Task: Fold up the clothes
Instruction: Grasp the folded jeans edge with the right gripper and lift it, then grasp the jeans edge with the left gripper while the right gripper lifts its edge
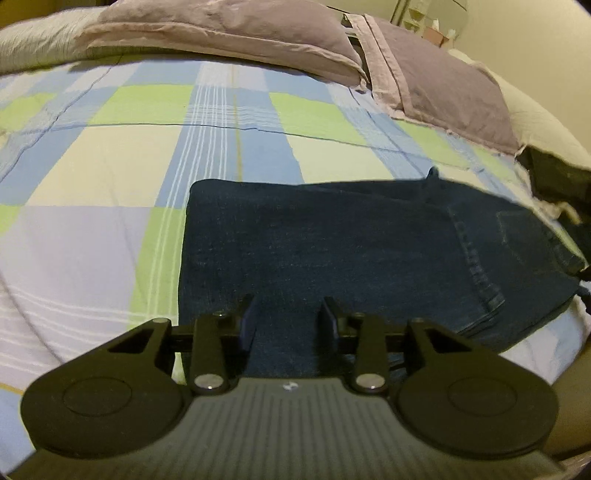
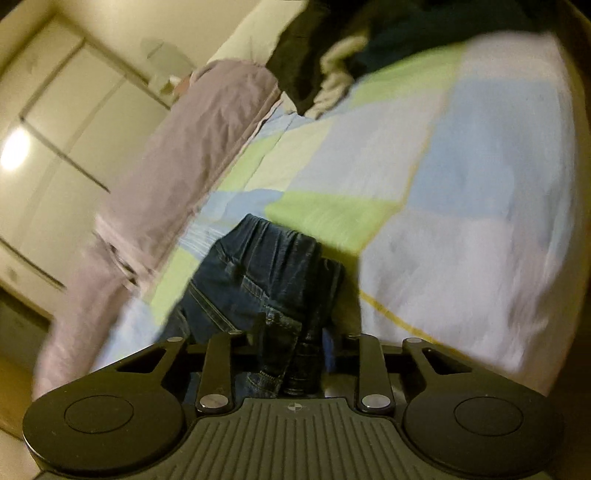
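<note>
Dark blue denim jeans point(image 1: 332, 243) lie half-folded on checked bedspread point(image 1: 110, 166); left gripper point(image 1: 288, 317) fingers released above near edge, right gripper point(image 2: 295, 332) grasping waistband, final fold left

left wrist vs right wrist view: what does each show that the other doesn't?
Only the left wrist view: the dark blue denim jeans lying flat on the bed, a second mauve pillow, and the left tool above the denim, its jaws apart.

Only the right wrist view: the cream wardrobe doors with a light glare, and the right tool with bunched denim between its jaws; whether they pinch it is unclear.

Both: the jeans, the checked blue, green and white bedspread, a mauve pillow, and a dark clothes pile.
</note>
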`<state>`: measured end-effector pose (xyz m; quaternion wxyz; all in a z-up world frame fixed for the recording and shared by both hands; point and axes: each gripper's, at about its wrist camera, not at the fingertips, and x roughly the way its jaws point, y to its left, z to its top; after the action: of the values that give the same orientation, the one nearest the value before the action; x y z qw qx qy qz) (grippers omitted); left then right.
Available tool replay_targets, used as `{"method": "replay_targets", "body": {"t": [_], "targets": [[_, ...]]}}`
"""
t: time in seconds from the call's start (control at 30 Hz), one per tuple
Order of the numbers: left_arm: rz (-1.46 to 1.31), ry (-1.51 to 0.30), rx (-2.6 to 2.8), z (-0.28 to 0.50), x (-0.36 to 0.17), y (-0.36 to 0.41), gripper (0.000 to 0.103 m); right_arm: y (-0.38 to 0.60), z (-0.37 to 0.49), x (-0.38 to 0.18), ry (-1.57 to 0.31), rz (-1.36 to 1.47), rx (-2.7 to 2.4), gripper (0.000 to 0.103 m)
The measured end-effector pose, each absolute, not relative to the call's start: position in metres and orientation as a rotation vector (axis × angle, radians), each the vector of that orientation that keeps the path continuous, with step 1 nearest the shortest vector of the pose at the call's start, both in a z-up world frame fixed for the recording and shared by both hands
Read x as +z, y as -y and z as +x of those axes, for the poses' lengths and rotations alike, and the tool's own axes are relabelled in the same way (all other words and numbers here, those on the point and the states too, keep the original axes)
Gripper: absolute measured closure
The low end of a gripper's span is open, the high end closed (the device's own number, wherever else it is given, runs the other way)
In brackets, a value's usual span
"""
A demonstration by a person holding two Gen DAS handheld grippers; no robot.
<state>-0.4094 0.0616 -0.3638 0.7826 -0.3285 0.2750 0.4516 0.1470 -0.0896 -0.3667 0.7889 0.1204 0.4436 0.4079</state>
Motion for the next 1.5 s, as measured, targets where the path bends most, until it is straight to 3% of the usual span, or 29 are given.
{"method": "replay_targets", "body": {"t": [0.3,0.43,0.53,0.63,0.77,1.0,1.1,1.2,1.3,1.5], "targets": [[-0.845,-0.414,1.012,-0.483,-0.344,-0.053,0.071,0.030,-0.058,-0.283,-0.134,-0.417,1.095,0.077],[-0.929,-0.337,1.023,-0.521,-0.342,-0.049,0.073,0.035,-0.175,-0.284,0.166,-0.560,1.318,0.077],[-0.998,-0.300,1.032,-0.546,-0.347,-0.047,0.074,0.042,-0.250,-0.306,0.262,-0.674,1.489,0.074],[-1.049,-0.279,1.030,-0.563,-0.352,-0.044,0.074,0.038,-0.308,-0.350,0.172,-0.899,1.673,0.057],[-1.085,-0.253,0.994,-0.572,-0.351,-0.041,0.074,0.044,-0.338,-0.386,0.124,-1.036,1.683,0.046],[-1.206,-0.173,0.808,-0.543,-0.355,-0.060,0.070,0.067,-0.278,-0.335,-0.040,-0.789,1.618,0.045],[-1.269,-0.162,0.730,-0.522,-0.363,-0.073,0.068,0.073,-0.217,-0.315,-0.293,-0.565,1.435,0.045],[-1.281,-0.216,0.719,-0.497,-0.373,-0.088,0.067,0.070,-0.142,-0.315,-0.671,-0.237,1.234,0.045],[-1.297,-0.278,0.733,-0.480,-0.384,-0.102,0.066,0.073,-0.108,-0.326,-0.883,-0.033,1.181,0.045],[-1.325,-0.318,0.747,-0.466,-0.390,-0.112,0.063,0.074,-0.098,-0.334,-0.980,0.076,1.173,0.045]]}}
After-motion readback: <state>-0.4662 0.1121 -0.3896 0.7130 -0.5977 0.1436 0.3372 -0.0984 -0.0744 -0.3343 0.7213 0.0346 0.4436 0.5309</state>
